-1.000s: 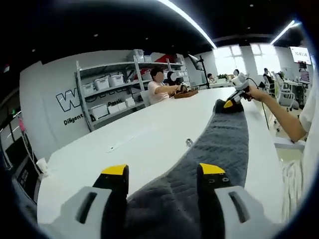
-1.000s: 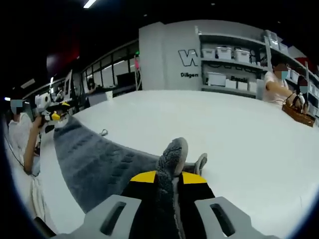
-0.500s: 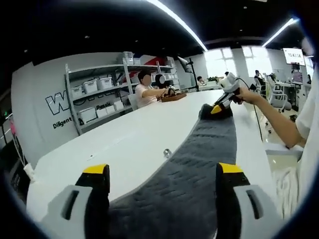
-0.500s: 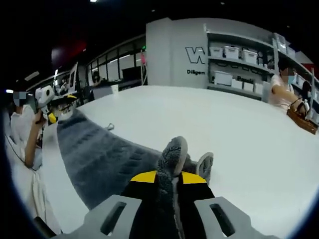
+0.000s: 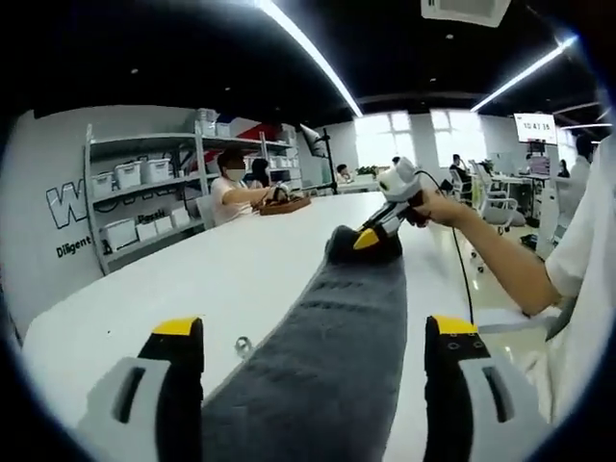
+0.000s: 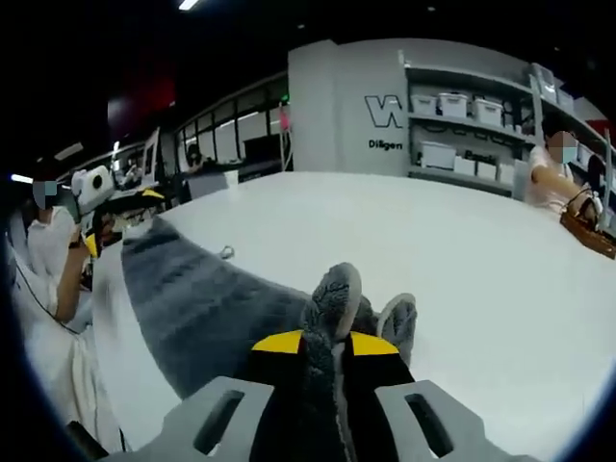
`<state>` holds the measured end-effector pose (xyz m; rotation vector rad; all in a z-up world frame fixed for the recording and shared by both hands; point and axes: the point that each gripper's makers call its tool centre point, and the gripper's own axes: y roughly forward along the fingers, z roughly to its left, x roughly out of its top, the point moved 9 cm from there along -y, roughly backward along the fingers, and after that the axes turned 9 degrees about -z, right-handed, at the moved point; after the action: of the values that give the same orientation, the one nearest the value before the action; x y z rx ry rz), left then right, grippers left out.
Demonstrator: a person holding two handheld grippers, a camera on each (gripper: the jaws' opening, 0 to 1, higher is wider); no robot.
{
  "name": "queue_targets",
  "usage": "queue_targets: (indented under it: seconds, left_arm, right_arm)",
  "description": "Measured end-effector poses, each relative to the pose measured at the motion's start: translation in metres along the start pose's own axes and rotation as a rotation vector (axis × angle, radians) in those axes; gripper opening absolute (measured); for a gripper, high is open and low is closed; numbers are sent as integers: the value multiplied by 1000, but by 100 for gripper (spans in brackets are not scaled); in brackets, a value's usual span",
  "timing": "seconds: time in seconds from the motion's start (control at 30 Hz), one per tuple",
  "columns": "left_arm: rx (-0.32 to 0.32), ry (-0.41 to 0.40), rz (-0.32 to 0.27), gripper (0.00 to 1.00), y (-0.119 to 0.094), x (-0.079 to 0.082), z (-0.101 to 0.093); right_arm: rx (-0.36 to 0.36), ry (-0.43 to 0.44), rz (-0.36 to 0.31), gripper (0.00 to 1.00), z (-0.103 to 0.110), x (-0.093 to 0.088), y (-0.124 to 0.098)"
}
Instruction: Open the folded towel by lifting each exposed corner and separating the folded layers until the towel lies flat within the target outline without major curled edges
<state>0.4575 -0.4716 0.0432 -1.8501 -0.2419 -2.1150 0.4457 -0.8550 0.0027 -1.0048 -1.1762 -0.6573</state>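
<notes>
Here, a wide white tabletop [image 5: 250, 279] carries a long dark grey quilted towel [image 5: 337, 337], stretched out between both tools. Left gripper [image 5: 313, 337]: yellow-tipped jaws spread wide w/ towel lying between them, nothing clamped. At the towel's far end, right gripper [image 6: 315, 344] has jaws closed tight on a bunched corner. Beyond the towel, grey shelving w/ white bins [image 5: 144, 207] and seated people at the table's far edge.

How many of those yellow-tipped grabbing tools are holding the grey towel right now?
1. The right tool is shut on one end of the towel. The left tool sits open at the other end, the towel passing between its jaws.
</notes>
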Motion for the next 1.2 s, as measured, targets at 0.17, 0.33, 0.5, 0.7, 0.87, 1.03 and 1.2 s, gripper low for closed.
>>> queue_targets:
  seconds: [0.17,0.33,0.5,0.7,0.87,1.03,1.2]
  left_arm:
    - [-74,47,-30,91,38,9,-8]
    - [-86,73,-53,91,65,15,-9]
    - [-113,59,-76,89,79,19,-13]
    - [-130,56,-64,88,90,18,-16]
    - [-149,89,-105,74,92,19,-16]
    - [-112,93,-106,79,97,17,-12]
    - [-148,59,-125,75,106,16,-16]
  right_arm:
    - [5,1,5,10,-2,-1,0]
    - [24,1,0,10,2,0,0]
    - [26,4,-5,10,2,0,-1]
    - [32,1,6,10,5,-1,1]
    - [42,-5,15,10,5,-1,2]
    - [40,-24,34,10,9,1,3]
    - [53,-51,66,10,13,0,6]
